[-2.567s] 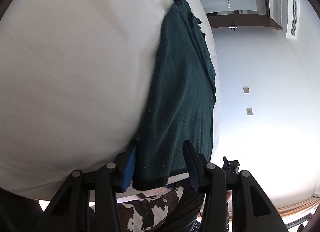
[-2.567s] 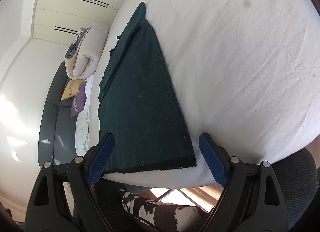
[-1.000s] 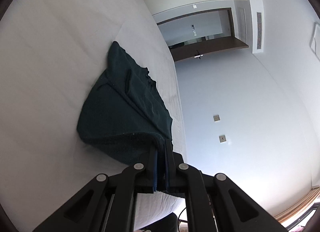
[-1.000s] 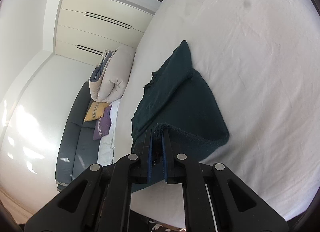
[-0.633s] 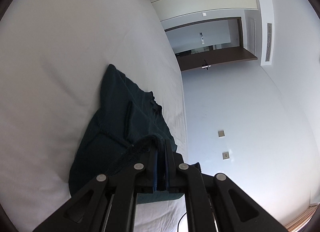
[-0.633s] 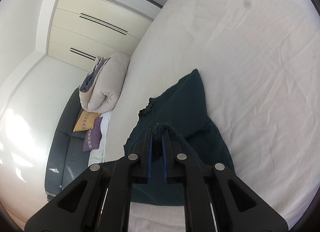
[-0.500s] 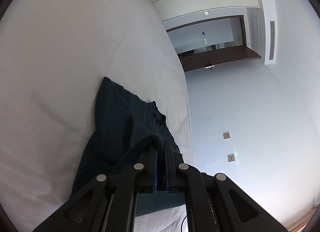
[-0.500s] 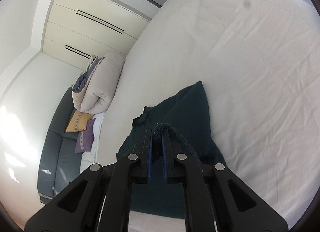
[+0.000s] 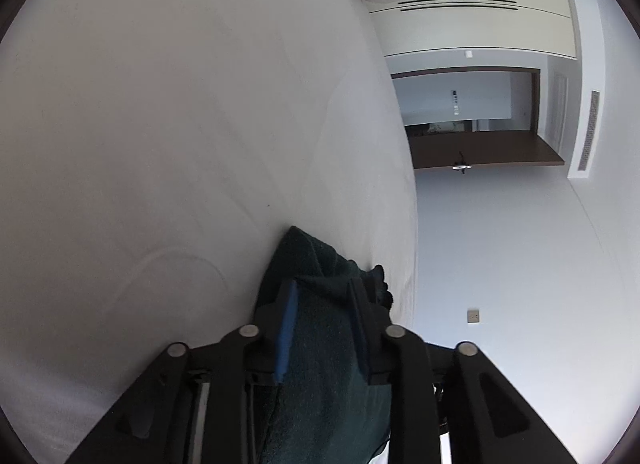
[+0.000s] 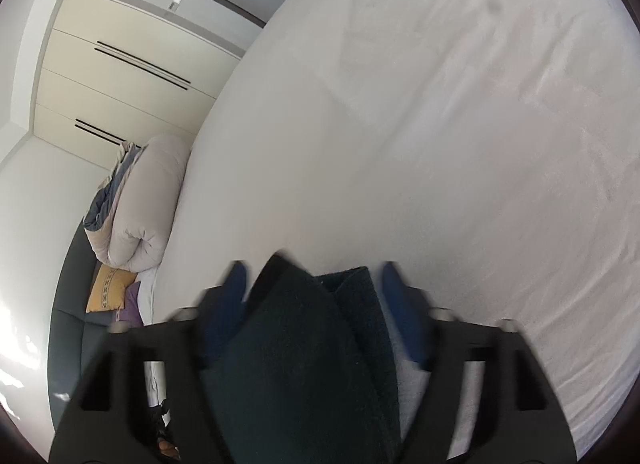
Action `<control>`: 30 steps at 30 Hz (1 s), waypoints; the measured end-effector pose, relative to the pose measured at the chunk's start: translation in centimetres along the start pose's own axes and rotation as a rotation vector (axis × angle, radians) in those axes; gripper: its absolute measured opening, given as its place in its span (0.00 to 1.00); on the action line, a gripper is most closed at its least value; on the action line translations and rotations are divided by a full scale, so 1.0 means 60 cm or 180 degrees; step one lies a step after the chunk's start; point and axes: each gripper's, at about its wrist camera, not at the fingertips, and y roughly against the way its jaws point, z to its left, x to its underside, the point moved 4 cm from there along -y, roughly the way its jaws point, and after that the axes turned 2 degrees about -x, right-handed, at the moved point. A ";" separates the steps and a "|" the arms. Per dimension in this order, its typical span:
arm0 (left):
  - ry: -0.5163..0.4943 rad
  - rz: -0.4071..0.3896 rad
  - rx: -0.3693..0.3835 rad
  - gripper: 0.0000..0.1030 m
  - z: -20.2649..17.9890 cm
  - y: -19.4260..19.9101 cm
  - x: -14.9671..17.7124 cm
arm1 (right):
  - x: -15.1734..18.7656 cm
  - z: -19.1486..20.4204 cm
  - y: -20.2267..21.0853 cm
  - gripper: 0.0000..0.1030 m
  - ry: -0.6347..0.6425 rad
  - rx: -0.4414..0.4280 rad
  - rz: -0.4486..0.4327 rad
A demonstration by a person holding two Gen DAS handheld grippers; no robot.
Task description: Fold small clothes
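Observation:
A dark green knitted garment lies folded over on the white bed. In the left wrist view my left gripper is open, its blue-padded jaws standing apart with the folded cloth between them. In the right wrist view the same garment fills the space between the jaws of my right gripper, which is open wide and blurred by motion. The near part of the garment is hidden behind the gripper bodies.
A rolled beige duvet lies at the head of the bed, next to a dark sofa with a yellow cushion and a purple one. White wardrobe doors and an open doorway stand beyond the bed.
Both grippers carried the garment's hem forward over its far part, then opened and let go. The cloth now lies doubled over between the open jaws.

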 end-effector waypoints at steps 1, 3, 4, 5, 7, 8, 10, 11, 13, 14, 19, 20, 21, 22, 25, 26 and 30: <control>-0.0036 -0.0026 -0.0020 0.48 -0.001 0.004 0.003 | -0.001 -0.003 0.004 0.86 0.0021 -0.0044 -0.0089; -0.0104 -0.0089 -0.0083 0.60 -0.008 0.018 0.007 | 0.003 -0.010 0.003 0.86 0.0081 -0.0019 -0.0043; -0.0153 -0.0139 -0.0081 0.66 -0.015 0.027 0.011 | 0.008 -0.015 0.003 0.86 0.0100 0.0031 0.0007; -0.0215 -0.0172 -0.0105 0.66 -0.021 0.035 0.017 | 0.013 -0.018 0.004 0.86 0.0121 0.0070 0.0024; -0.0449 -0.0202 -0.0236 0.66 -0.036 0.049 0.037 | 0.029 -0.014 0.016 0.86 0.0268 0.0113 0.0009; -0.0541 -0.0198 -0.0292 0.66 -0.040 0.055 0.051 | 0.039 -0.009 0.021 0.86 0.0352 0.0150 0.0022; -0.0738 -0.0181 -0.0393 0.66 -0.043 0.065 0.084 | 0.068 0.006 0.034 0.84 0.0577 0.0168 0.0071; -0.0799 -0.0172 -0.0468 0.66 -0.034 0.076 0.106 | 0.083 0.013 0.039 0.84 0.0681 0.0205 0.0098; -0.0905 -0.0127 -0.0636 0.66 -0.019 0.076 0.139 | 0.119 0.020 0.046 0.83 0.0980 0.0425 0.0160; -0.0947 -0.0081 -0.0681 0.66 -0.012 0.075 0.150 | 0.135 0.020 0.051 0.83 0.1101 0.0502 0.0174; -0.1341 0.0008 -0.0985 0.50 -0.006 0.074 0.209 | 0.200 0.001 0.071 0.49 0.1361 0.0791 0.0324; -0.1425 0.0000 -0.1034 0.49 -0.007 0.075 0.218 | 0.218 -0.005 0.082 0.47 0.1361 0.0829 0.0319; -0.1531 -0.0018 -0.1113 0.47 -0.010 0.076 0.226 | 0.225 -0.010 0.083 0.45 0.1366 0.0867 0.0328; -0.1600 -0.0020 -0.1172 0.42 -0.008 0.080 0.236 | 0.232 -0.015 0.088 0.40 0.1364 0.0879 0.0340; -0.1611 -0.0048 -0.1271 0.25 0.003 0.077 0.235 | 0.255 -0.025 0.100 0.30 0.1342 0.0900 0.0355; -0.1557 -0.0057 -0.1265 0.22 0.010 0.079 0.233 | 0.259 -0.026 0.103 0.26 0.1342 0.0897 0.0335; -0.1632 -0.0071 -0.1303 0.15 0.006 0.082 0.236 | 0.268 -0.031 0.111 0.16 0.1308 0.0898 0.0279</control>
